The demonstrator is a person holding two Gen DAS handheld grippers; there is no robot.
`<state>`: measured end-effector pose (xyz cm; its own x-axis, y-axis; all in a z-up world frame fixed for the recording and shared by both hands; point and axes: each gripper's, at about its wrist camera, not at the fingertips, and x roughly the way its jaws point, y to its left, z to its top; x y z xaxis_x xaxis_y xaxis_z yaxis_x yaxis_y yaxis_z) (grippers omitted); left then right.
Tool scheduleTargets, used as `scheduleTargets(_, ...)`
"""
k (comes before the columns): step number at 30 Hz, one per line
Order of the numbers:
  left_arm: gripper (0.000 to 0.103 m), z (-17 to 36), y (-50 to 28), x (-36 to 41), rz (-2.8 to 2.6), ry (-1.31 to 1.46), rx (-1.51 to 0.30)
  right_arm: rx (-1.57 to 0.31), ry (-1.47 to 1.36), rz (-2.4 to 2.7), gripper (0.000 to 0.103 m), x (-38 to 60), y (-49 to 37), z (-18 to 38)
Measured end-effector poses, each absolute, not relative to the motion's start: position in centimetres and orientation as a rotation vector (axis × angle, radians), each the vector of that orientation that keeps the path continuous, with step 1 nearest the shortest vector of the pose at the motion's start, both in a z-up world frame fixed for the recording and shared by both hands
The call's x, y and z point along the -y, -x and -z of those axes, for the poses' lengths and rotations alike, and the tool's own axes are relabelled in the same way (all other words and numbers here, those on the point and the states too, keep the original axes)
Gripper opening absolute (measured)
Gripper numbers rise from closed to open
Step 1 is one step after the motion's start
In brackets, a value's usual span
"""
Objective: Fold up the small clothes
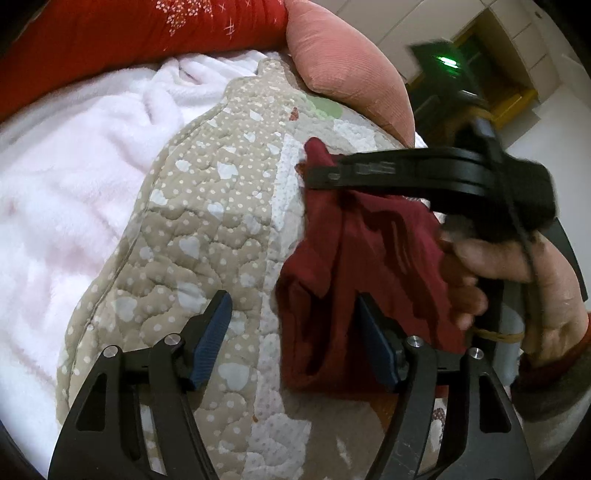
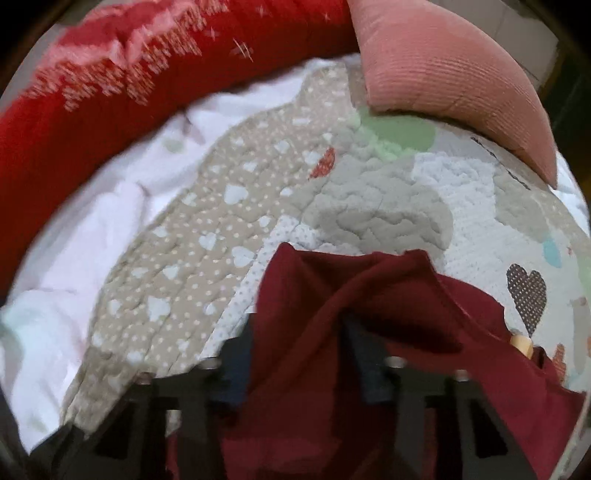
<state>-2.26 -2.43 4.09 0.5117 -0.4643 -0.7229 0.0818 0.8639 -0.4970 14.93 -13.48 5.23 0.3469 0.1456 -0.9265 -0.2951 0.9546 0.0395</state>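
We see a dark red garment lying crumpled on a quilt, which is beige with white hearts and dots and spread over a bed. In the left wrist view our left gripper hovers low over the quilt with its blue-padded fingers wide apart and nothing between them; the right finger sits just at the garment's near edge, while the left finger is over bare quilt.

Our right gripper reaches in from the right side of that view, held by the right hand. Its black fingers lie flat and together across the top of the garment, and a bunch of red cloth pokes out past their tips, so they are clamped on the garment's upper edge. In the right wrist view, which is blurred, the garment drapes over and between the fingers, rising in a fold in front of the camera and trailing off to the lower right.

Beyond the quilt a pale pink fleece blanket lies to the left, touching the quilt's scalloped edge. A red bolster with white sprigs runs along the far side, and a pink ribbed pillow rests on the quilt's far corner, next to the bolster's end
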Motion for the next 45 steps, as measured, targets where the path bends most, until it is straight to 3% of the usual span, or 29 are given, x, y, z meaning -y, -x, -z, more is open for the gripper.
scheduleTargets(4,0.070,-4.4,1.7,3.0,0.369,0.422,-0.962,-1.139,-0.008,-0.361,0.016,16.3,-13.9,-6.8)
scheduleTargets(14,0.073,-5.8,1.4,5.5,0.476,0.370,-0.881,-1.090,-0.147,-0.398,0.015,18.7,-11.9,-8.9)
scheduleTargets(17,0.073,-4.6,0.1,5.2,0.481,0.433,-0.929,-1.096,-0.191,-0.407,0.015,19.3,-12.1,-8.4)
scheduleTargets(26,0.073,-4.0,-0.3,5.3,0.483,0.454,-0.947,-1.158,-0.073,-0.359,0.015,17.1,-13.4,-7.3)
scheduleTargets(32,0.073,-3.8,-0.2,5.7,0.475,0.438,-0.943,-1.225,0.034,-0.307,0.031,15.2,-14.8,-6.2)
scheduleTargets(34,0.073,-3.8,-0.2,5.8,0.472,0.439,-0.944,-1.238,0.057,-0.292,0.043,14.8,-15.2,-5.9)
scheduleTargets(39,0.073,-3.6,-0.2,5.7,0.463,0.440,-0.944,-1.263,0.098,-0.271,0.050,14.3,-16.0,-5.2)
scheduleTargets(42,0.073,-3.7,0.1,5.8,0.461,0.437,-0.943,-1.250,0.091,-0.277,0.050,14.5,-16.1,-4.9)
scheduleTargets(45,0.073,-3.6,-0.1,5.9,0.455,0.426,-0.939,-1.198,0.061,-0.285,0.033,15.1,-15.6,-5.4)
